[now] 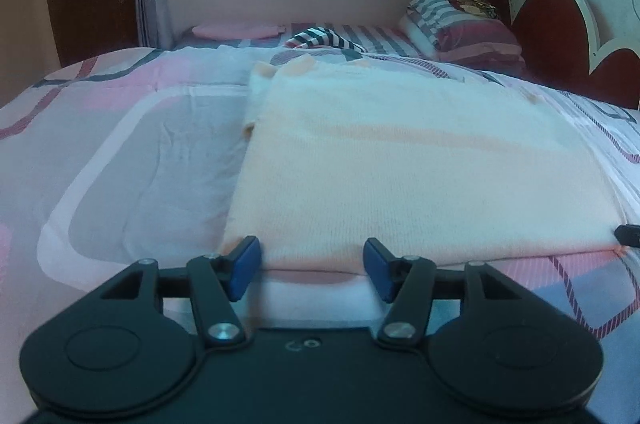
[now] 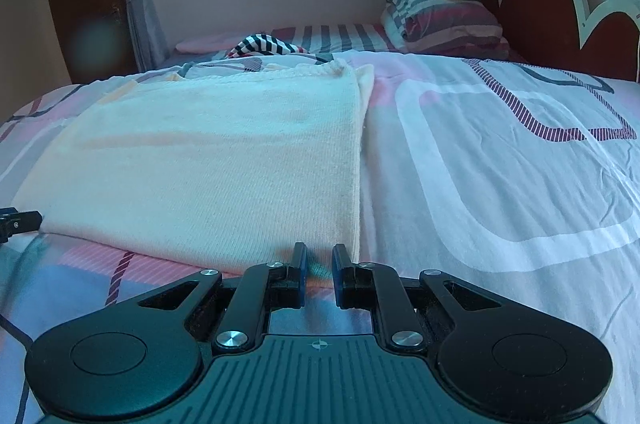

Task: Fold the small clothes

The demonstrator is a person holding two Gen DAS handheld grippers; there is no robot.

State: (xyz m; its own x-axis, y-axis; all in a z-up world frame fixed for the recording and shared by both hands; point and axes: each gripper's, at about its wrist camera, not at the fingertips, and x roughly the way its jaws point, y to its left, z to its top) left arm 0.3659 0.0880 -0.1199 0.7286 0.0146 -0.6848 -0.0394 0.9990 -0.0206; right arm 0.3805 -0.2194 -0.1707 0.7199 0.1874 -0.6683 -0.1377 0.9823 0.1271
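1. Left gripper (image 1: 312,270) sits at the near hem of the peach garment (image 1: 400,159), its blue pads (image 1: 246,266) spread wide on either side of the hem, gripping nothing.
2. Right gripper (image 2: 320,274) waits at the garment's near right corner, with the jaws drawn to a narrow gap. A sliver of cloth edge shows between them, but I cannot tell whether it is pinched.
3. In the left wrist view, the garment lies flat on the patterned bed sheet (image 1: 132,151), filling the view from 12 o'clock to 3 o'clock. In the right wrist view it spreads from 9 o'clock to 12 o'clock.
4. Its side edges look already turned in, giving a neat rectangle, so my judgement is that both grippers line up along the near hem to lift it and fold it toward the far end.
5. Each gripper tip shows at the edge of the other's view, at 3 o'clock and 9 o'clock, which suggests 1 gripper for each corner.
6. No container is in view. A striped cloth (image 1: 324,39) lies beyond the garment at 12 o'clock, and stacked pillows (image 1: 468,31) rest near the headboard (image 1: 560,23) at 1 o'clock.
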